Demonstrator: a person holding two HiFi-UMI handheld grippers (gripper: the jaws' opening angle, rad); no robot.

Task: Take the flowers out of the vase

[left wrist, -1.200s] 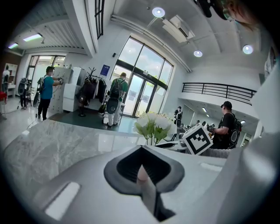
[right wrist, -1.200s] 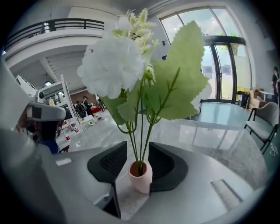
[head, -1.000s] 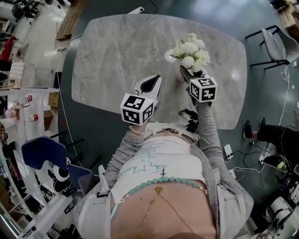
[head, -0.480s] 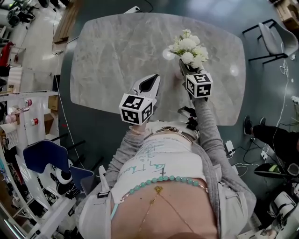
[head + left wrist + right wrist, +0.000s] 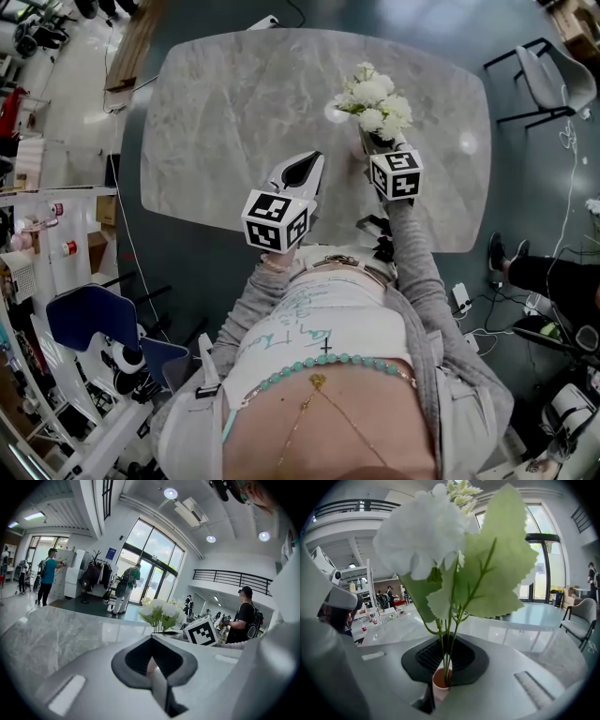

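Flowers, white with green leaves, stand upright above the far right part of the marble table. Their thin stems are pinched between the jaws of the right gripper. The left gripper hovers beside it, jaws pressed together on nothing.

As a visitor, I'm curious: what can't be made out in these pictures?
Vase: in the head view, hidden under the flowers and right gripper; in the left gripper view, only its rim clears the left gripper.
Lower ends of the stems: in the right gripper view, lost between the shut jaws.
People behind: too small in the left gripper view.
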